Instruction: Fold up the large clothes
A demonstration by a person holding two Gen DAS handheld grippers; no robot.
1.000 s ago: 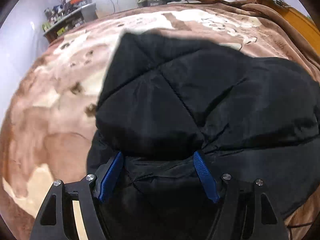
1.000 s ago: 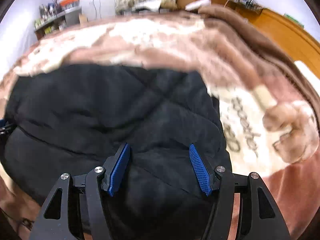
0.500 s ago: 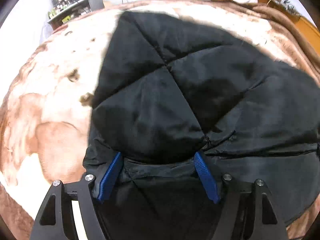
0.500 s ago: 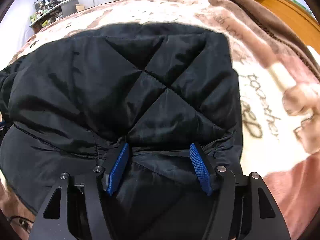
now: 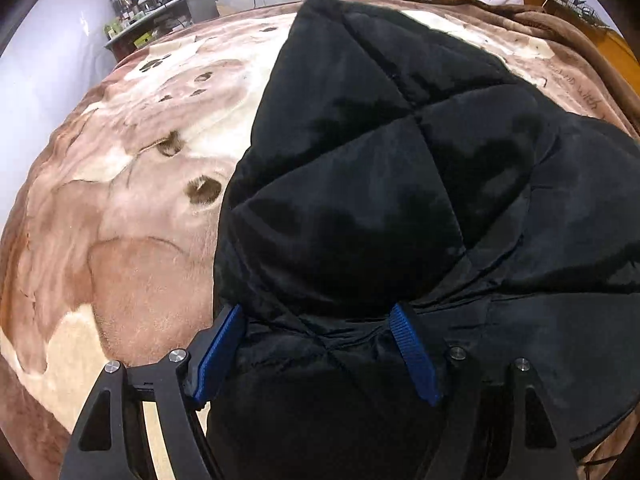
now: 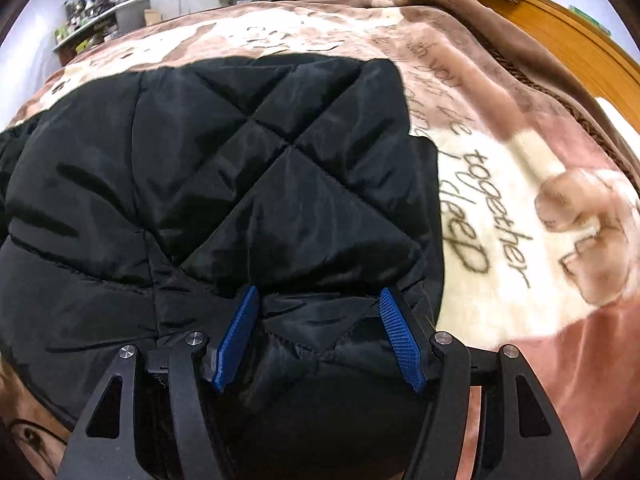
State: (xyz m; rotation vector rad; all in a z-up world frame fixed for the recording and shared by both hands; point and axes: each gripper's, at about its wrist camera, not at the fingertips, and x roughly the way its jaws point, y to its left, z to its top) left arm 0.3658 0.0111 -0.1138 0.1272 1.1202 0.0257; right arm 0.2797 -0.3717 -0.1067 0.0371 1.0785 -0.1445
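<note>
- The left gripper (image 5: 316,316), at the bottom of the left wrist view, holds a thick fold of the black quilted jacket (image 5: 380,200); the padded cloth bulges between its blue pads (image 5: 414,356) and fills the gap from side to side.
- The right gripper (image 6: 318,300), at the bottom of the right wrist view, is likewise clamped on a bunched fold of the same jacket (image 6: 248,184), with its blue pads (image 6: 400,336) pressed against the cloth on both sides.
- In the left wrist view the jacket fills the centre and right of the frame, and its diamond-stitched panels rise to a peak near the upper middle.
- In the right wrist view the jacket covers the left and centre, with its straight edge ending right of centre.
- The jacket lies on a bed covered by a brown and cream plush blanket (image 5: 132,208), which shows at the left of the left wrist view.
- At the right of the right wrist view the blanket (image 6: 520,184) carries printed cursive lettering (image 6: 496,216) and a cartoon figure.
- A cluttered shelf (image 5: 160,20) stands at the upper left of the left wrist view.
- A wooden bed frame (image 6: 568,36) runs along the upper right of the right wrist view.
</note>
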